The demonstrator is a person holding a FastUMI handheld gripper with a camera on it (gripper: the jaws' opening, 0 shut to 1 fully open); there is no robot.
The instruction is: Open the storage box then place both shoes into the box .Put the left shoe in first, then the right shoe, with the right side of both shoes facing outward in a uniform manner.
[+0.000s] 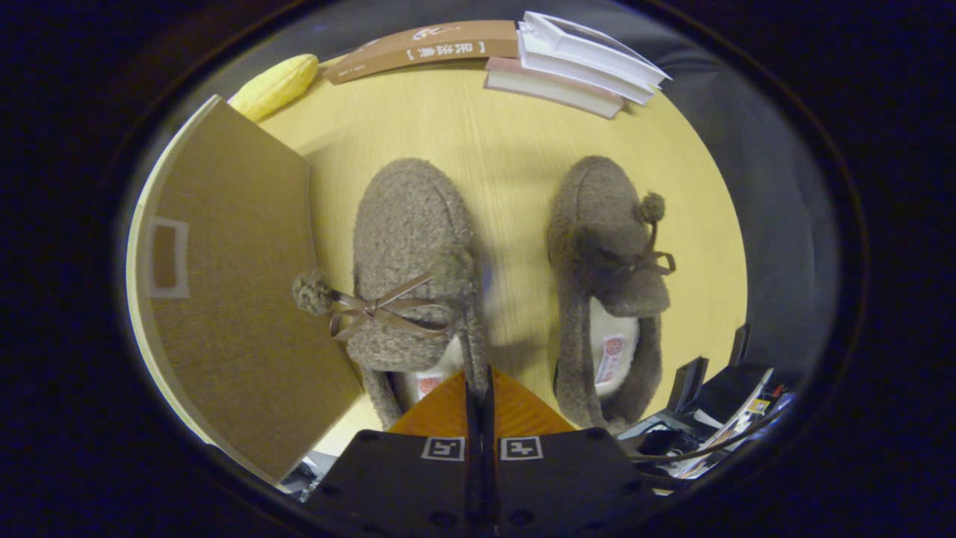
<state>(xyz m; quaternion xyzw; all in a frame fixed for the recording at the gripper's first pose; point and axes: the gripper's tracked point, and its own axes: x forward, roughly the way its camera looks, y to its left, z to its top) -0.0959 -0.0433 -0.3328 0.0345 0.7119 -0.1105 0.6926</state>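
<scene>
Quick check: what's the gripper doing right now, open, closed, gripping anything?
Gripper: jaws closed together, gripping nothing, poised above the heel opening of the fuzzy brown slipper with the ribbon bow, beside the brown fabric-covered storage box.

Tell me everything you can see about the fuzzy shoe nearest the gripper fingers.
The fuzzy brown shoe lies flat on the yellow table, toe pointing away, just ahead of the shut gripper. Its upper looks like curly fleece with a pale lining. A thin brown ribbon bow crosses it, and a pompom hangs toward the storage box beside it.
</scene>
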